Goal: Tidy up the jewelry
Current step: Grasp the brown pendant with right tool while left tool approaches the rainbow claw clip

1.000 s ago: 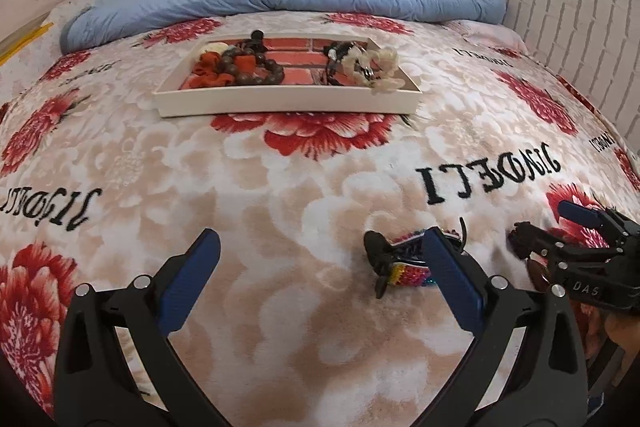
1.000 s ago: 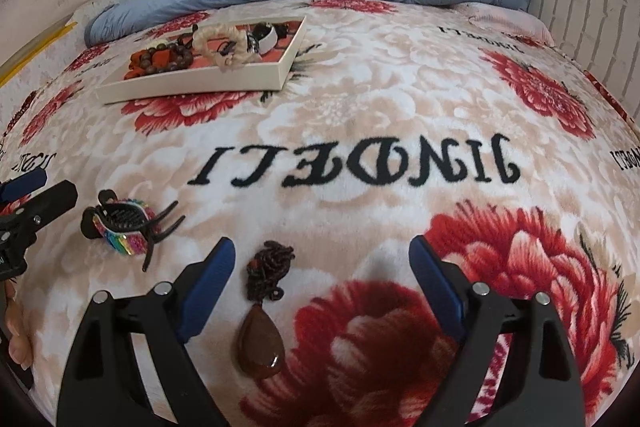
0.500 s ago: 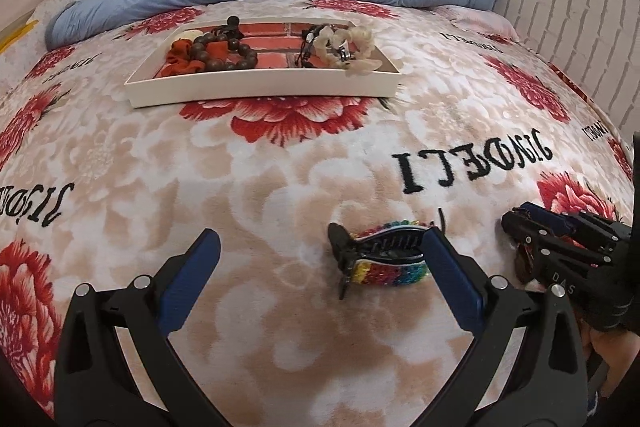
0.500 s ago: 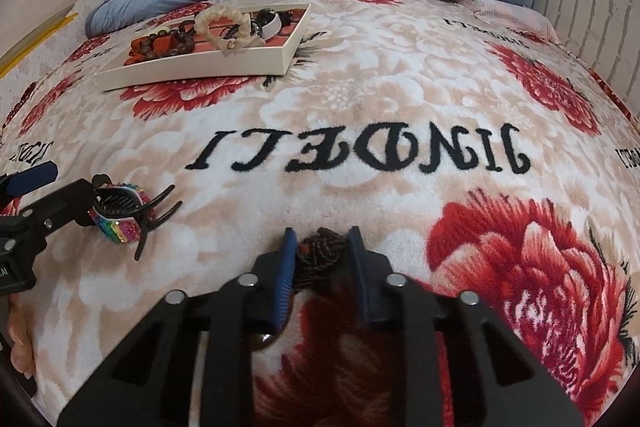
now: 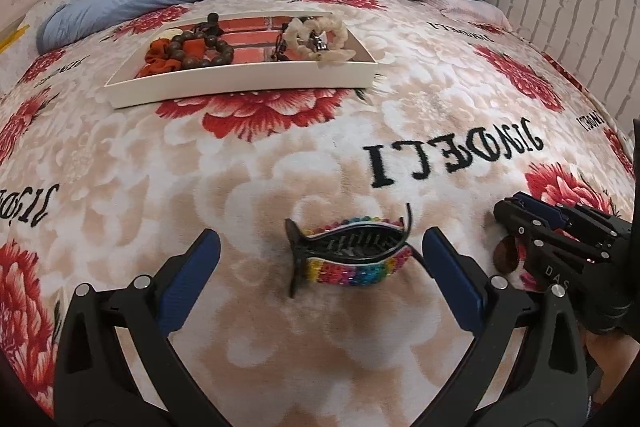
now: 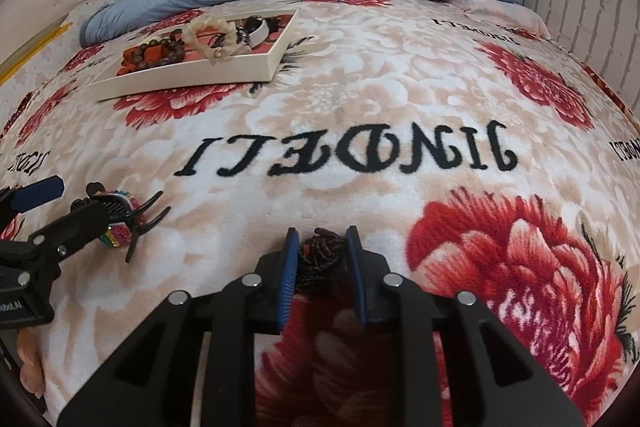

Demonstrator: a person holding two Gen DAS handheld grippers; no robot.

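The pendant [image 5: 505, 254] shows only a brown sliver at four o'clock — the right gripper [image 5: 520, 215] covers the rest. Its braided cord [image 6: 322, 259] vanishes between the pads — stone unseen there.

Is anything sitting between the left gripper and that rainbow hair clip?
Nothing visible. The rainbow hair clip lies on the blanket just ahead of the left gripper, inside its open jaws, with only bare blanket between them.
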